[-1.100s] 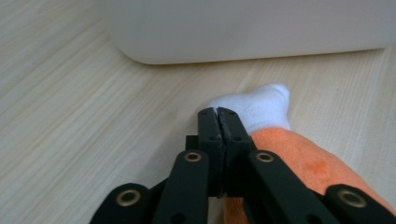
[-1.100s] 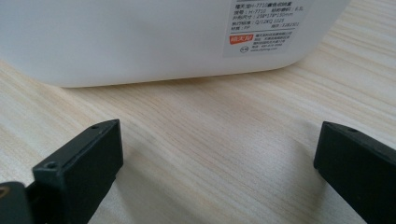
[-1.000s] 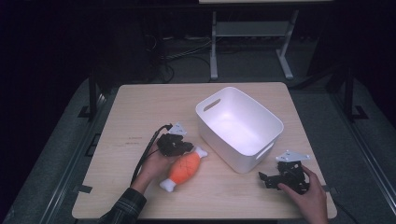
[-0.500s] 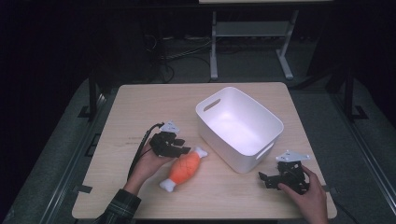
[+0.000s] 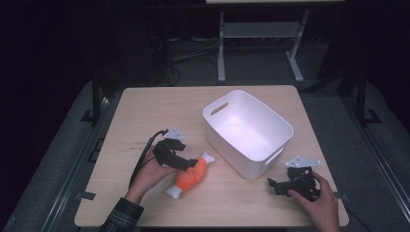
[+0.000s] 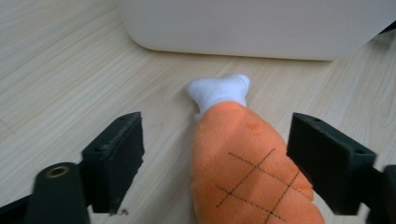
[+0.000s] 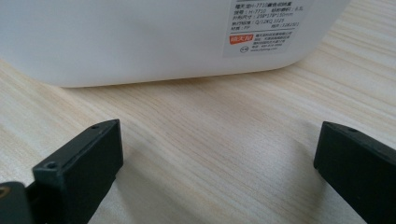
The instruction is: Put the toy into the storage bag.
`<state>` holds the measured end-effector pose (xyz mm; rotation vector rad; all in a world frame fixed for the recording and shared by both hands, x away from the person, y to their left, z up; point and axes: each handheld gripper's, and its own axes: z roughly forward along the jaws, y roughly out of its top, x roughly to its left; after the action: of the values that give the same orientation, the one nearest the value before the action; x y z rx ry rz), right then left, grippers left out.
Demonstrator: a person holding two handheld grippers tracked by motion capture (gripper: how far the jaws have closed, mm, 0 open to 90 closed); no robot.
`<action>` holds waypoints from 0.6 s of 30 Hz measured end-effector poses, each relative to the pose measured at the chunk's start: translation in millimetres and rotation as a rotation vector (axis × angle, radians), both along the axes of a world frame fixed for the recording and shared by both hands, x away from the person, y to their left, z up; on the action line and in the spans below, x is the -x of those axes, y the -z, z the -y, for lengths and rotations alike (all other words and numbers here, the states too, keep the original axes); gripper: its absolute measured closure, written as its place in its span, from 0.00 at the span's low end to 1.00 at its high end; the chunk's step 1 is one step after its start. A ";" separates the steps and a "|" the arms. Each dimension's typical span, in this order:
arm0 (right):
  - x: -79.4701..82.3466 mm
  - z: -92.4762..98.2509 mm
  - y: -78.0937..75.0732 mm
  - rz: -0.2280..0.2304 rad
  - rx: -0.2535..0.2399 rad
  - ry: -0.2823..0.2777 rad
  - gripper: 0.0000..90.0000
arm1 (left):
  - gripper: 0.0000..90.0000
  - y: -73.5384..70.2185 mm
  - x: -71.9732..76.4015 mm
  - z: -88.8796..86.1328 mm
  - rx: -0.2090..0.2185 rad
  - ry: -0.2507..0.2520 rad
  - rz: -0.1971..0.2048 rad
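Left tongs [image 5: 186, 163] stand wide apart over the orange plush drumstick toy [image 5: 189, 176], and their jaws have just been opening; in the left gripper view the toy [image 6: 247, 158] lies between the two black jaws with bare wood showing on either side, so neither pad presses on it. It rests flat on the wooden worktop [image 5: 159, 108], its white bone end pointing toward the white plastic bin [image 5: 247, 130], which stands just beyond it near the middle of the worktop. A stitched grid pattern marks the orange body. Right tongs [image 5: 276, 185] sit low near the worktop's front right corner, held in the person's right hand [image 5: 316, 203], jaws spread wide and empty; the right gripper view has bare wood between them and the bin's labelled wall [image 7: 154, 42] just ahead.
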<state>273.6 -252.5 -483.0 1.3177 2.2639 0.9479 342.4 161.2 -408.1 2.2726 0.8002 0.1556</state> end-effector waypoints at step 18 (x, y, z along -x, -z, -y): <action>0.0 0.0 0.0 0.000 0.000 0.000 0.01 | 0.14 6.4 23.9 7.7 -0.040 -0.027 0.015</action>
<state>273.6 -252.5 -483.0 1.3179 2.2639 0.9481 318.5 153.6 -414.5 2.2959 0.8274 0.2025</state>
